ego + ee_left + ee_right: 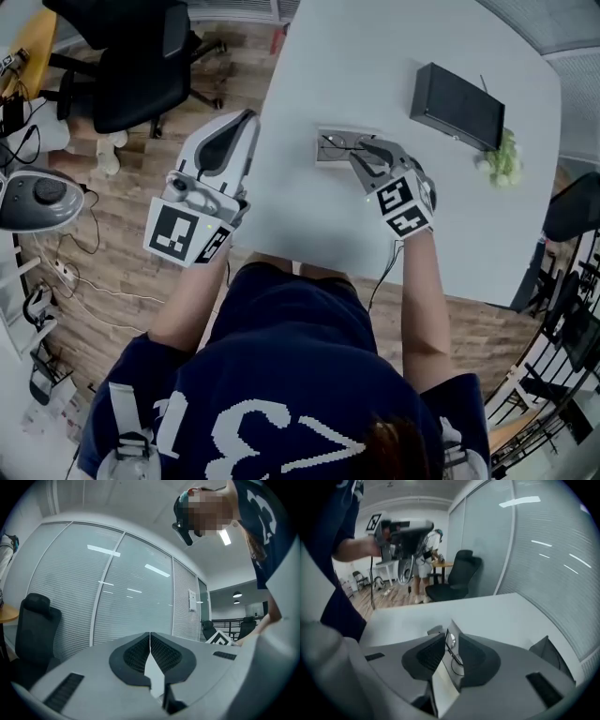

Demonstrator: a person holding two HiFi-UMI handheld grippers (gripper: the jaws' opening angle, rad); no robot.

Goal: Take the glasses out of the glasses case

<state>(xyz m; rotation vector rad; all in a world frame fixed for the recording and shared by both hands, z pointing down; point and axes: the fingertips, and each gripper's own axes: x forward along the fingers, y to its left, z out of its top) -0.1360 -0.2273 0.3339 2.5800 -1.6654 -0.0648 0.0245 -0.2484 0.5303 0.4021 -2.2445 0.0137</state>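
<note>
Tabletop (375, 56): right tongs (354, 150) (low) on glasses (450, 641)

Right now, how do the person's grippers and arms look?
The left gripper and right gripper are light grey with black textured pads; each carries a cube of black-and-white square markers. A thin dark cable leaves the right one. The sleeves are short, dark blue.

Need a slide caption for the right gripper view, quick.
The right gripper pinches the glasses at the open case on the white table.
</note>
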